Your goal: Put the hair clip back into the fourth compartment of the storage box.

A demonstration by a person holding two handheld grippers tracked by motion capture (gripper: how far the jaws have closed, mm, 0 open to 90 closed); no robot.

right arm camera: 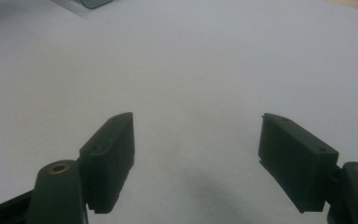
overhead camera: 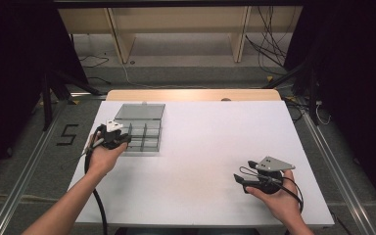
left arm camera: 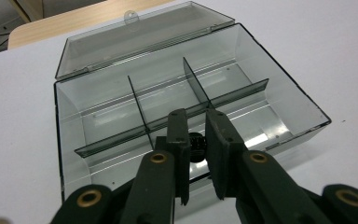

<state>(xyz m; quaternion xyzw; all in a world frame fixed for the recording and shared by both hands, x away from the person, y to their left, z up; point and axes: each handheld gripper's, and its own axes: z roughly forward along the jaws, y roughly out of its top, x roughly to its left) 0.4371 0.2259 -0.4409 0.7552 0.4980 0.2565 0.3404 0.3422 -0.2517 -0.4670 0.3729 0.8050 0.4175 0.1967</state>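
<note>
In the high view, a clear plastic box (overhead camera: 142, 131) is seen on the left part of the white table (overhead camera: 200, 161), its lid (overhead camera: 140, 111) folded back flat toward the far edge. Its long axis runs across the table, from the person's left to right. The left gripper (overhead camera: 120, 139) is held at the box's near-left corner, pointing into it, probably so that something can be set into a compartment. The right gripper (overhead camera: 242, 179) is rested well apart on the bare near-right part of the table, apparently parked out of the way.

In the left gripper view, the left gripper (left arm camera: 196, 140) is seen clenched on a small black object (left arm camera: 196, 143), which is pinched between the pads just above the long front compartment of the box (left arm camera: 279, 88). What the object is cannot be told, nor which way it points, since most of it is hidden by the jaws. The dividers (left arm camera: 170, 119) are seen to split the box into three back cells and the one front trough.

In the right gripper view, the right gripper (right arm camera: 196, 154) is seen released, its jaws spread wide over the table (right arm camera: 191, 60) with nothing between them.
</note>
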